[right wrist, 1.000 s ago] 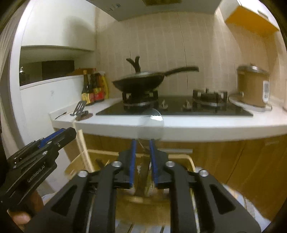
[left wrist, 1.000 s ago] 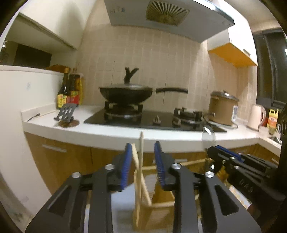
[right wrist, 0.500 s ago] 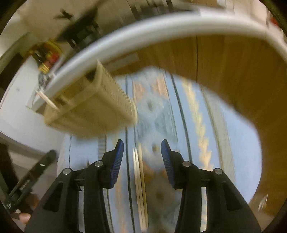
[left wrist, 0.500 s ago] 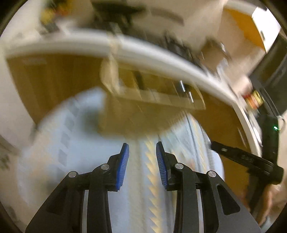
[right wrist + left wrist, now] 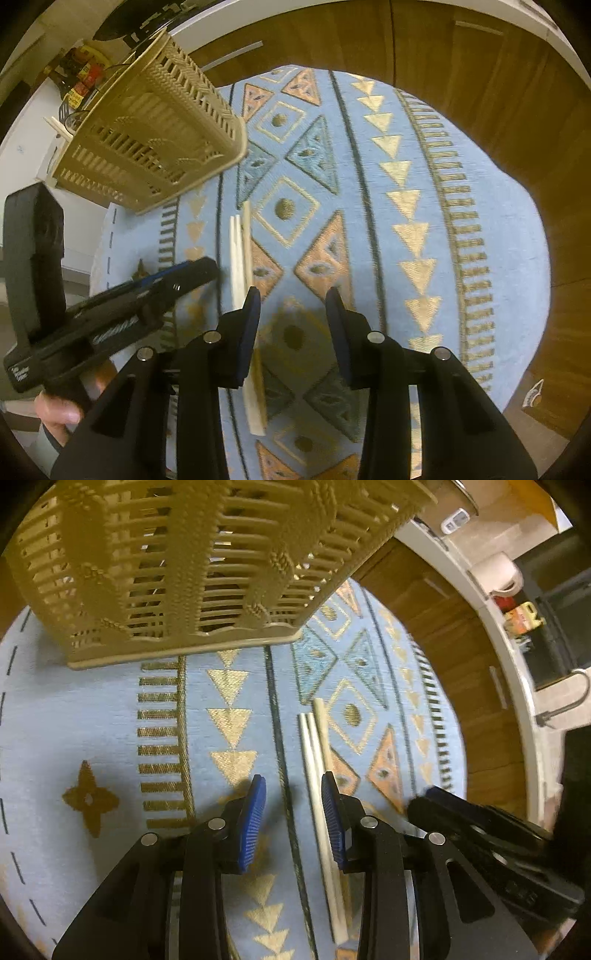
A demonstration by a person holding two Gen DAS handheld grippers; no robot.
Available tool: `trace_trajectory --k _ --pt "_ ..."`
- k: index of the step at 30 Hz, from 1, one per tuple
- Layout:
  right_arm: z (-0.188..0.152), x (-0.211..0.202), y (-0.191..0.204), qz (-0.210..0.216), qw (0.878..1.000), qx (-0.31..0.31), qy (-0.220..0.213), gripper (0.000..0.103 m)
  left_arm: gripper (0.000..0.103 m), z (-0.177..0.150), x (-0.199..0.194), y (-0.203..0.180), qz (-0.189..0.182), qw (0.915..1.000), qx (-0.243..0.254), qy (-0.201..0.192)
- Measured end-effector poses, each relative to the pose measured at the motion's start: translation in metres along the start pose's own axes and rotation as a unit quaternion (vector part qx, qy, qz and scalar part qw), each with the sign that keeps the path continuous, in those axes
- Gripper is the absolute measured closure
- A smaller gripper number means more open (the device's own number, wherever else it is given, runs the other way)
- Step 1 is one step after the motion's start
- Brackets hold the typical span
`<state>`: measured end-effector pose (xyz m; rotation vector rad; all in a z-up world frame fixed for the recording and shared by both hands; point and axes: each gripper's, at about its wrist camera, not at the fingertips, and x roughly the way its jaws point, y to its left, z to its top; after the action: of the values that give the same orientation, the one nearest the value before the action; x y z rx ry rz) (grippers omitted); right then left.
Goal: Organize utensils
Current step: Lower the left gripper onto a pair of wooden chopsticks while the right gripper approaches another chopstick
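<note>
Three pale chopsticks (image 5: pixel 314 746) lie side by side on a round blue patterned tablecloth (image 5: pixel 92 720); they also show in the right wrist view (image 5: pixel 240 251). A tan slatted utensil basket (image 5: pixel 184 561) stands beyond them, also seen in the right wrist view (image 5: pixel 155 133). My left gripper (image 5: pixel 293 819) is open and empty, low over the chopsticks, which run by its right finger. My right gripper (image 5: pixel 293 328) is open and empty, just right of the chopsticks. Each gripper shows in the other's view: the right one (image 5: pixel 480 834) and the left one (image 5: pixel 147 291).
Wooden cabinet fronts (image 5: pixel 480 74) and a white counter edge (image 5: pixel 491 602) curve round the far side of the table. Bottles (image 5: pixel 79 81) stand on the counter behind the basket. A kettle (image 5: pixel 498 572) and tap (image 5: pixel 565 701) are at the right.
Both grippers have tipped down from facing the stove to hover over the tablecloth and chopsticks. The right gripper, nearly shut a second ago, stands open.
</note>
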<state>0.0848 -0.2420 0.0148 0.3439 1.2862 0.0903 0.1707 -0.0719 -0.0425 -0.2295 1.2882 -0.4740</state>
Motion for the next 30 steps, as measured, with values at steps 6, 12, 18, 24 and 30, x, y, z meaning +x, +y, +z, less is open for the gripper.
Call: trace_trajectory --k 6,12,18,24,30 --pt "0.001 0.002 -0.013 -0.001 1.000 0.009 -0.005 0.070 0.074 0.001 0.013 -0.025 0.062 0.9975 0.024 -0.023" --pt "0.000 0.002 -0.023 -0.005 1.000 0.019 -0.009 0.069 0.079 -0.007 0.016 -0.042 0.128 0.9884 0.073 -0.035" --pt "-0.002 0.003 -0.028 0.001 1.000 0.023 -0.006 0.069 0.103 -0.006 0.008 -0.028 0.109 0.9914 0.071 -0.017" --pt "-0.003 0.003 -0.028 0.012 0.999 0.030 -0.008 0.069 0.087 -0.003 0.001 -0.006 0.014 0.9999 -0.003 0.003" --pt "-0.012 -0.001 -0.039 0.009 0.999 0.035 -0.010 0.069 0.082 -0.005 0.003 -0.012 0.038 0.9991 -0.013 -0.011"
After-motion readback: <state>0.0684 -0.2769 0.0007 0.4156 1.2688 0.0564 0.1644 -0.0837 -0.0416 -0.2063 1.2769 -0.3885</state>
